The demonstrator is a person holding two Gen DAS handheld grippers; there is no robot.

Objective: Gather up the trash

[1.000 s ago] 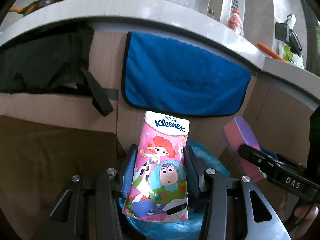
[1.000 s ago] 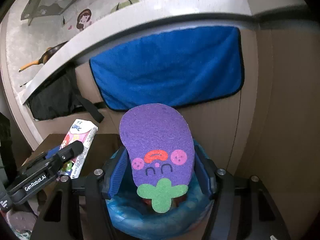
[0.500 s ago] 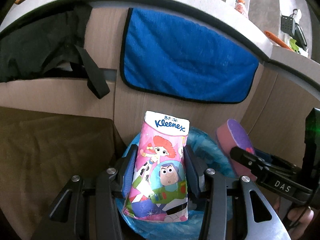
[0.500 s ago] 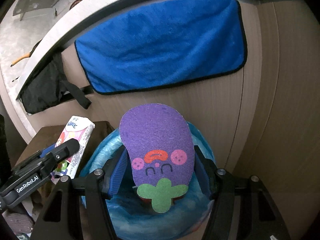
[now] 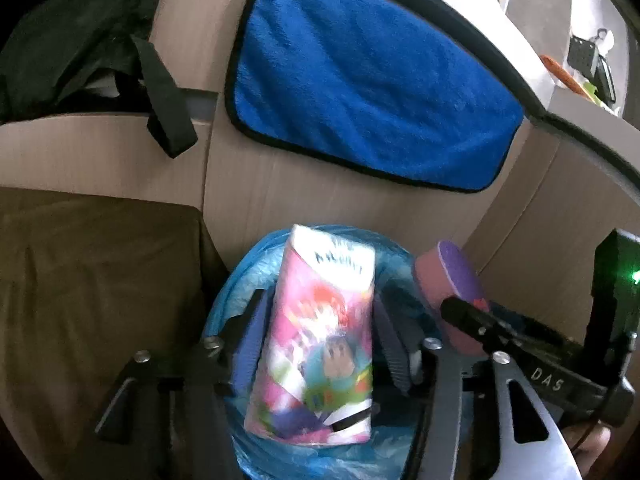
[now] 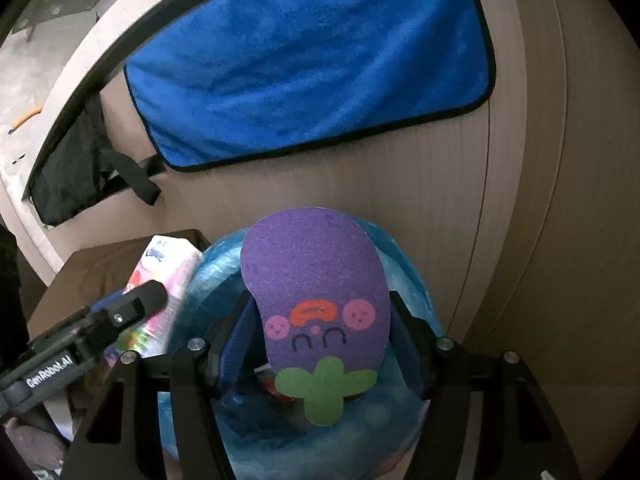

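Pink tissue pack [image 5: 320, 344] slipping from the spreading left tongs [image 5: 316, 344] into the bin [image 5: 240, 280] | right tongs [image 6: 320, 336] pinching the sponge [image 6: 316, 276], dropping next

Beige panelled cabinet front [image 5: 132, 160], blue towel [image 5: 360, 88] hanging from grey counter edge [image 5: 460, 12], black cloth [image 5: 60, 40] alongside
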